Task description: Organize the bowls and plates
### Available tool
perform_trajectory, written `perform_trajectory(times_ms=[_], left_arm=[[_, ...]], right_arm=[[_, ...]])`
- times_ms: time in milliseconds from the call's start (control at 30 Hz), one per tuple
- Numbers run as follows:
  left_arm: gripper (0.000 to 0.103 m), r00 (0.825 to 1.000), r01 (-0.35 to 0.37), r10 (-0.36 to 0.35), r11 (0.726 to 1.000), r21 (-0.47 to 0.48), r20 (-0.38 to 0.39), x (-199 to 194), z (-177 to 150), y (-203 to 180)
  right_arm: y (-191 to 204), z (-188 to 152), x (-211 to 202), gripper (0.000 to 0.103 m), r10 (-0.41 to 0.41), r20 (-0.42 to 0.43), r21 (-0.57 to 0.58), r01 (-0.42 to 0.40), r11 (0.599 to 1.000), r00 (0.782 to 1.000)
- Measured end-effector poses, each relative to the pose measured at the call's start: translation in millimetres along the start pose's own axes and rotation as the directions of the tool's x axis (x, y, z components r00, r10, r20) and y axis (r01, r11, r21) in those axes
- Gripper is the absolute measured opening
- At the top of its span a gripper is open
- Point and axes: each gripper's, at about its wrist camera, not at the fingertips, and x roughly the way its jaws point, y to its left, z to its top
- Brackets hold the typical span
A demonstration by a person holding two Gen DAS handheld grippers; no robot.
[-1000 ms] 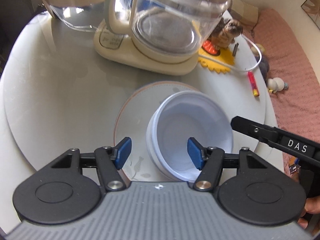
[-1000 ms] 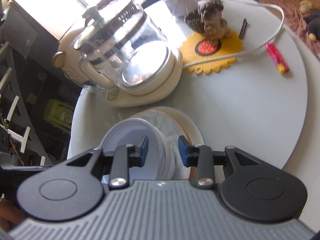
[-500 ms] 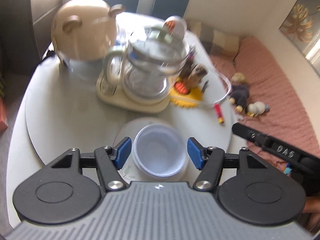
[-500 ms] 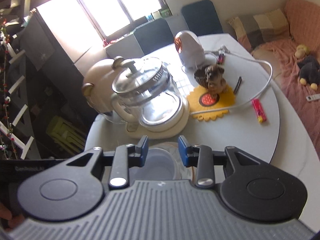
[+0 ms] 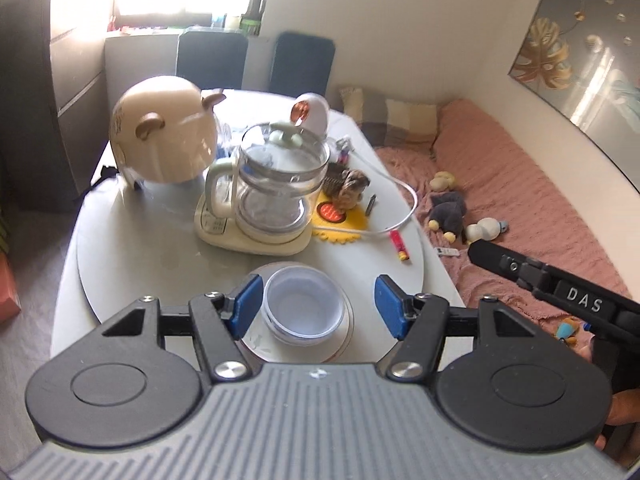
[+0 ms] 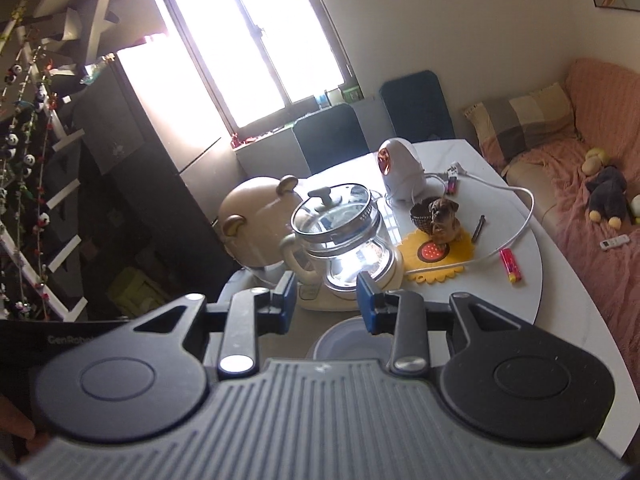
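The jaws of the left gripper (image 5: 316,306) stood wide apart with nothing between them, and those of the right gripper (image 6: 327,304) stood narrower, also empty.

The bowl (image 5: 303,306), pale and round, sat mouth up on the plate (image 5: 347,334) near the front edge of the grey table (image 5: 132,264), its opening facing straight upward; being round, it showed no long axis. The plate lay flat beneath it, its rim showing around the bowl on the near and right sides. From the right wrist view only the far rim of the bowl (image 6: 344,330) peeked above the gripper body.

Both grippers hung above the table, well clear of bowl and plate, tilted downward, the left more steeply. The right gripper's black body appeared at the right of the left wrist view, with fingers of the person's hand (image 5: 622,400) below it.

Behind the bowl stood a glass kettle (image 5: 276,196) on its cream base, with a yellow sunflower mat (image 5: 344,220) just beside it.
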Motion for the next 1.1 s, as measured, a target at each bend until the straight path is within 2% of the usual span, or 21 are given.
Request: perform_trajectory(times_ms=[167,300,467,633,900,1100], left_arm=[[0.067,0.998,0.014,-0.017,0.999,0.037,0.061,-50,-16,-13],[0.067,0.997,0.037,-0.042,0.997,0.072,0.067,-80,-33,-24],[0.067,0.996,0.039,-0.046,0.994,0.102,0.072,-104,-56,-35],[0.067,0.997,0.033,-0.04,0.995,0.095,0.073,-119,-75,-36],[0.067,0.997,-0.016,0.011,0.998,0.065,0.074,-132,-95,-43],[0.081,0.994,-0.061,0.057,0.997,0.042,0.09,-137,-112,-59]], right_arm=[[19,-9,-40,0.037,-0.001,0.044,-0.023,0.002,1.0,0.999],[29,-17,-69,0.037,-0.019,0.075,-0.035,0.022,0.999,0.997],[30,-35,-94,0.037,-0.043,0.074,-0.033,0.045,0.998,0.996],[23,-49,-113,0.037,-0.068,0.068,-0.004,0.068,0.998,0.995],[14,-63,-143,0.037,-0.076,0.059,-0.019,0.077,0.997,0.995],[4,-70,-154,0.037,-0.053,0.022,-0.071,0.054,0.996,0.998]])
